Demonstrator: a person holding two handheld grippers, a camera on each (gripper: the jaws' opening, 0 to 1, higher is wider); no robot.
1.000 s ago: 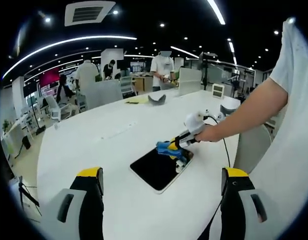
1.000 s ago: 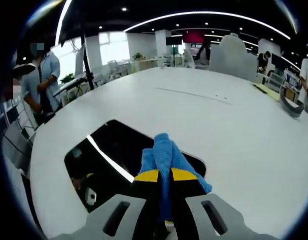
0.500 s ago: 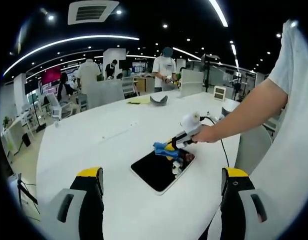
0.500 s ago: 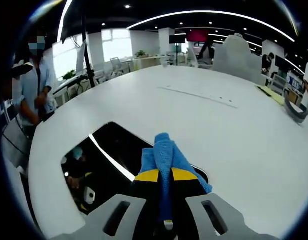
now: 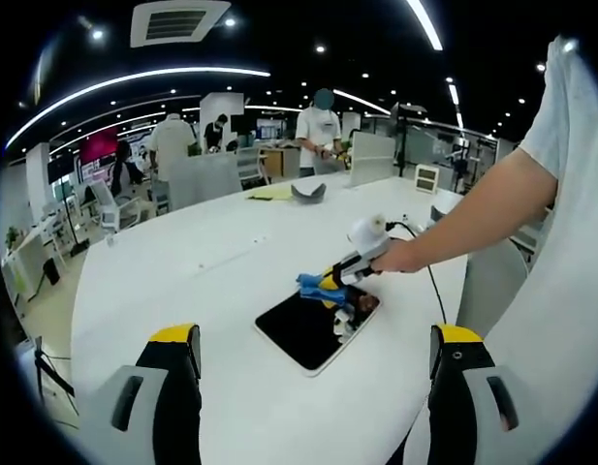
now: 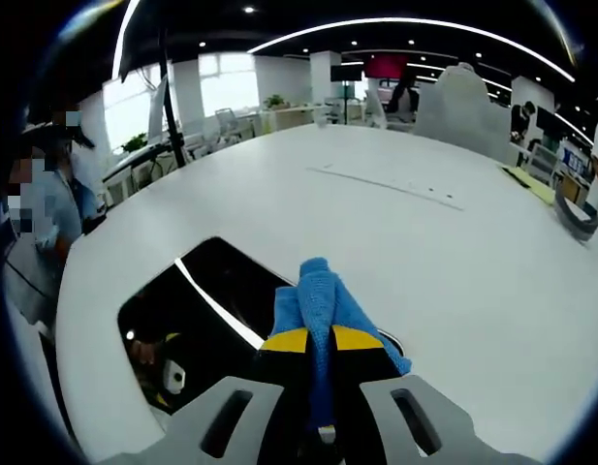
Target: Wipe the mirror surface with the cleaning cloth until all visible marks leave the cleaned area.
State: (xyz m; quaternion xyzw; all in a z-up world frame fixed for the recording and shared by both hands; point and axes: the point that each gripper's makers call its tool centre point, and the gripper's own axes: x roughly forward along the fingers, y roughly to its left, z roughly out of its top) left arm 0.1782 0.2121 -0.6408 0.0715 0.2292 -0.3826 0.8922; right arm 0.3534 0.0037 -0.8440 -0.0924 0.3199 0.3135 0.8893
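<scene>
A blue cloth point(image 6: 323, 300) is being gripped between the closed jaws of the right tool point(image 6: 320, 341) and pressed against the near edge of the mirror point(image 6: 197, 310) — a dark slab lying flat on the white bench point(image 6: 395, 232). The left tool point(image 5: 313, 339) is being held open and empty, well back from the mirror point(image 5: 308, 329) — the right tool point(image 5: 339, 281) and cloth point(image 5: 313, 284) are being seen from it at the mirror's far edge.

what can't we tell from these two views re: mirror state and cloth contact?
- Marks on the mirror: too small in the left gripper view; in the right gripper view the mirror shows only dark reflections.
- Cloth contact: the right gripper, shut on the blue cloth, hides the part of the mirror beneath it.
- The mirror's near corner, right gripper view: covered by the cloth and jaws.
- Left gripper: open, away from the mirror.
</scene>
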